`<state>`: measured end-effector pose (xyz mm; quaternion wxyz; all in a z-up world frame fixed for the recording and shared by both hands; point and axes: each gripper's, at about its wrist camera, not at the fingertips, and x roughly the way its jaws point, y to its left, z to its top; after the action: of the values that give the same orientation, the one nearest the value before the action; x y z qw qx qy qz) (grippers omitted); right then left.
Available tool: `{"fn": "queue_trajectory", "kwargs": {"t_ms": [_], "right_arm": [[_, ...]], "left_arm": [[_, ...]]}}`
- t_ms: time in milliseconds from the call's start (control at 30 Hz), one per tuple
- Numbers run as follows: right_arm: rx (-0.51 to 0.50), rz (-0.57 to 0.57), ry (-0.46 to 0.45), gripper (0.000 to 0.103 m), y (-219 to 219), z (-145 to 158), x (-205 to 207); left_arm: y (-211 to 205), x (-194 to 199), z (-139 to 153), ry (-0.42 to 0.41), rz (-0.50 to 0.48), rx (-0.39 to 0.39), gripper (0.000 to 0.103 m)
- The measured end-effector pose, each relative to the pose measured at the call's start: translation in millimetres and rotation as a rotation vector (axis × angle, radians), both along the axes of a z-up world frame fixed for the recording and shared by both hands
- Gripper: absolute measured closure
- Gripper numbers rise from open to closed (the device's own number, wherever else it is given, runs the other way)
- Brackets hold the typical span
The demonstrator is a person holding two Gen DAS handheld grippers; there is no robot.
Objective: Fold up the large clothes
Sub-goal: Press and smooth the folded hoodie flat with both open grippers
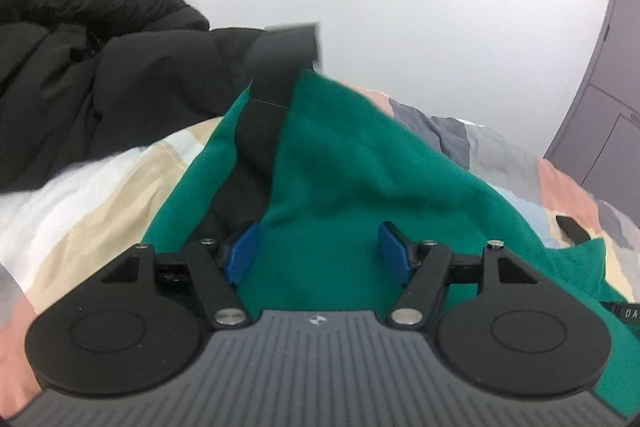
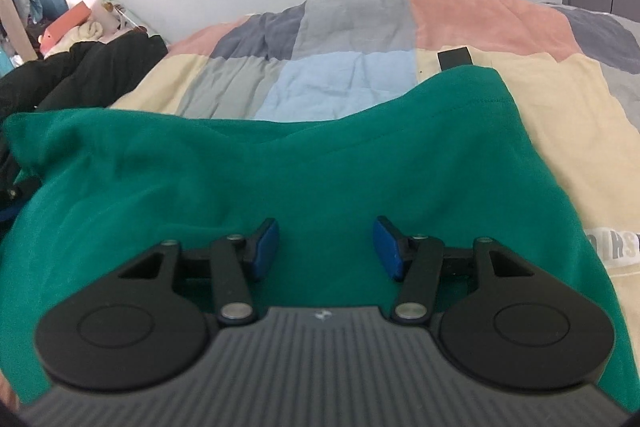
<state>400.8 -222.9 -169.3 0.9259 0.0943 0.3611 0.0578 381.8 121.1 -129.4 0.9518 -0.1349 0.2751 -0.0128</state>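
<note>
Two grippers are held low over a green garment (image 1: 360, 167) that is spread on a patchwork quilt (image 2: 344, 75). At the far left, a black padded coat (image 1: 80, 67) is heaped on the bed, with one edge close to the green fabric. A black strap (image 1: 276, 75) is seen lying along the left fold of the garment. The left gripper (image 1: 320, 253) is released: its blue pads (image 1: 244, 251) are spread apart, green cloth is seen between them, and nothing is pinched. Further right, the right gripper (image 2: 326, 247) is likewise unclenched, its pads standing apart above the flat middle of the garment, with no fabric grasped. A second short black tab (image 2: 454, 58) is visible beyond the far hem, and a white printed panel (image 2: 612, 243) lies at the right edge.

Several faults could be caused from here. If the left pads were closed near the strap, the strap alone could be caught and the fold dragged askew. If only one layer were pinched by either gripper, the lower layer would be left behind and the fold bunched. The quilt could also be grabbed along with the cloth.
</note>
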Motion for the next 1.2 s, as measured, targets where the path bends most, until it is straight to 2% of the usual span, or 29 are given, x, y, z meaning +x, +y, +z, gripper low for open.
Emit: {"fn": "queue_trajectory", "kwargs": {"t_ms": [133, 267, 500, 600, 733, 867, 1000, 1100, 1200], "right_arm": [[0.017, -0.013, -0.013, 0.048, -4, 1, -4], [0.023, -0.023, -0.042, 0.048, -2, 9, -17], [-0.010, 0.013, -0.138, 0.047, 18, 28, -53], [-0.013, 0.018, -0.187, 0.047, 21, 38, -71], [0.010, 0.030, -0.234, 0.047, 26, 49, -89], [-0.015, 0.066, -0.274, 0.047, 41, 54, -100], [-0.043, 0.101, -0.240, 0.048, 53, 46, -98], [-0.036, 0.108, -0.196, 0.045, 55, 33, -90], [-0.030, 0.114, -0.175, 0.042, 56, 25, -84]], "left_arm": [[1, -6, 5, -0.004, 0.005, -0.030, 0.029], [-6, -17, 12, -0.031, 0.022, -0.024, 0.025], [-25, -36, 22, -0.068, -0.028, 0.016, 0.024], [-34, -46, 26, -0.046, -0.043, 0.046, 0.022], [-45, -65, 31, -0.048, -0.080, 0.044, 0.022], [-56, -79, 34, -0.041, -0.104, 0.042, 0.021], [-63, -83, 31, -0.017, -0.105, 0.069, 0.020], [-66, -77, 21, 0.036, -0.126, 0.095, 0.020], [-67, -69, 8, 0.058, -0.146, 0.126, 0.013]]}}
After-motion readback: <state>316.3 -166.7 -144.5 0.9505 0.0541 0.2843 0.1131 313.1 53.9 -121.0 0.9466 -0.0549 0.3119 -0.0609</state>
